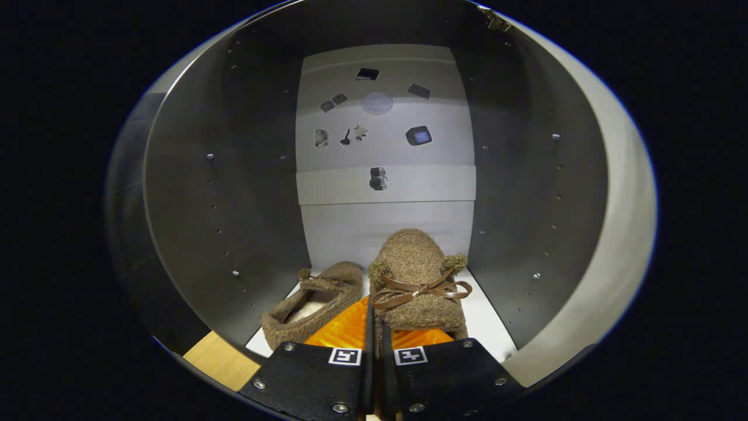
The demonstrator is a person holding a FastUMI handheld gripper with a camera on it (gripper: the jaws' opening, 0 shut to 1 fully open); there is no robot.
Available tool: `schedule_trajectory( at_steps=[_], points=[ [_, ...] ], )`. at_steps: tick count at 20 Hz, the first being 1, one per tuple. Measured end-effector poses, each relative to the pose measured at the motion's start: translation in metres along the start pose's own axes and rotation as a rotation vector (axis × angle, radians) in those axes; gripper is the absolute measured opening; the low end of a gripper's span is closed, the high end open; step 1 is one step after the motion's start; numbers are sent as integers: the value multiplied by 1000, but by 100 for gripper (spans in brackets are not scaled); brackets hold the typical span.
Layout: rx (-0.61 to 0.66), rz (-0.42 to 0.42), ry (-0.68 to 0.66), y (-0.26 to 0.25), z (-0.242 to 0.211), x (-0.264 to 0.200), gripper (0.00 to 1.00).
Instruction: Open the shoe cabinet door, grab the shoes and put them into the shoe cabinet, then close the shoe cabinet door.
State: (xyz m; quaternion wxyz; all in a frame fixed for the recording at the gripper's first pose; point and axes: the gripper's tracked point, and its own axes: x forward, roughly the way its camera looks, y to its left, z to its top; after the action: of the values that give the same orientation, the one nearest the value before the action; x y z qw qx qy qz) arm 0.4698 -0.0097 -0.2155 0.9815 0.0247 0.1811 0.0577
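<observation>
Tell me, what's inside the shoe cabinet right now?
Two fuzzy brown shoes are inside the shoe cabinet. One shoe lies on the white floor. The gripper is shut on the bow shoe, whose heel and sole are hidden. Little pictures decorate the back wall.

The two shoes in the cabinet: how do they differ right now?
The right shoe is pinched at its heel by the hand-held gripper; the left shoe lies free on the cabinet floor. The right one points straight in, the left one is angled. Both are brown and fuzzy with bows.
</observation>
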Motion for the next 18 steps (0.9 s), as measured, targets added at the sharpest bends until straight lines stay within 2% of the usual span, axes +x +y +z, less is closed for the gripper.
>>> schedule_trajectory(
  at_steps=[5, 10, 12, 13, 18],
  points=[
    [25, 20, 48, -3, -10, 43, 6],
    [24, 3, 84, -12, -22, 64, 9],
    [38, -12, 135, -17, -32, 68, 14],
    [60, 11, 144, -12, -32, 68, 19],
    [81, 18, 138, -12, -28, 60, 24]
  ],
)
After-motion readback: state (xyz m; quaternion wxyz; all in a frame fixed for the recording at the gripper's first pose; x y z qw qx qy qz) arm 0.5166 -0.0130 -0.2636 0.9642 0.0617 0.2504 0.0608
